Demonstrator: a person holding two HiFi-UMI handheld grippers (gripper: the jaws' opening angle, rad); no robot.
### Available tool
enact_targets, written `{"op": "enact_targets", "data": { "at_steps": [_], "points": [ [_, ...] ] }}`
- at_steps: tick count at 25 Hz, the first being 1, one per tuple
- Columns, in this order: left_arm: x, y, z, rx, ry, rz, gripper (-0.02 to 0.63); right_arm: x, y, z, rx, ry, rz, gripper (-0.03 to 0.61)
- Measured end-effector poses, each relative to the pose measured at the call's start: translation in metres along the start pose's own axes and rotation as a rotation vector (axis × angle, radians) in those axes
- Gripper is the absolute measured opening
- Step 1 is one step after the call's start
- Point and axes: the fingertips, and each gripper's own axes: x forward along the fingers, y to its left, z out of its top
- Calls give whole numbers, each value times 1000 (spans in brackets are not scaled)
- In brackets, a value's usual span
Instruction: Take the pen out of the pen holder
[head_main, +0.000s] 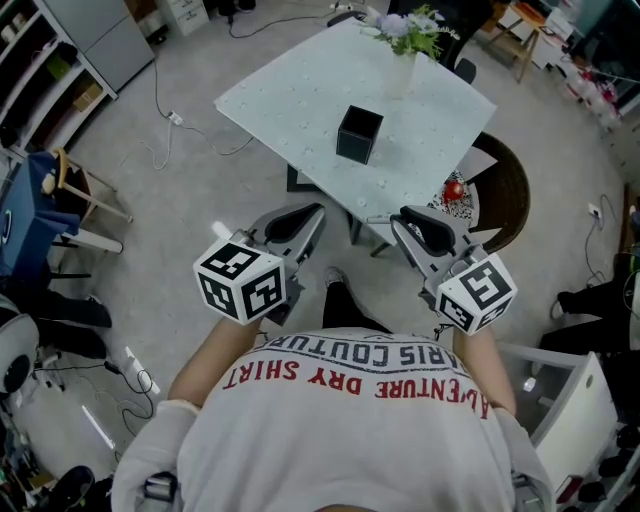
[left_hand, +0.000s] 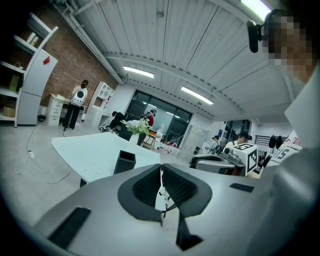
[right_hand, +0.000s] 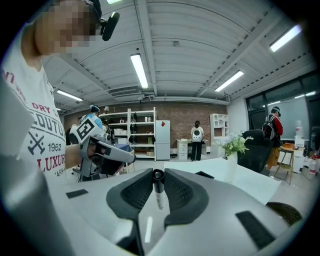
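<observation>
The black square pen holder (head_main: 359, 134) stands on the white table (head_main: 290, 95), well ahead of both grippers; it also shows in the left gripper view (left_hand: 124, 162). My right gripper (right_hand: 158, 176) is shut on a thin dark pen (right_hand: 158, 192), which stands upright between its pads. In the head view this gripper (head_main: 412, 222) is held close to the body, short of the table's near edge. My left gripper (head_main: 305, 220) hangs beside it at about the same height. Its pads (left_hand: 172, 187) are together with nothing between them.
A white vase of flowers (head_main: 405, 45) stands at the table's far side. A dark round chair (head_main: 508, 190) and a red thing (head_main: 453, 190) sit to the right of the table. A stool (head_main: 85, 200) and floor cables (head_main: 165, 115) lie to the left. People stand by the far shelves (right_hand: 197, 140).
</observation>
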Motion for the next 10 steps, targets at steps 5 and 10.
{"op": "enact_targets", "data": {
  "at_steps": [5, 10],
  "points": [
    [3, 2, 0, -3, -2, -2, 40, 0, -4, -5, 9, 10, -14, 75],
    [5, 4, -1, -7, 3, 0, 38, 3, -5, -3, -1, 2, 3, 75]
  ]
}}
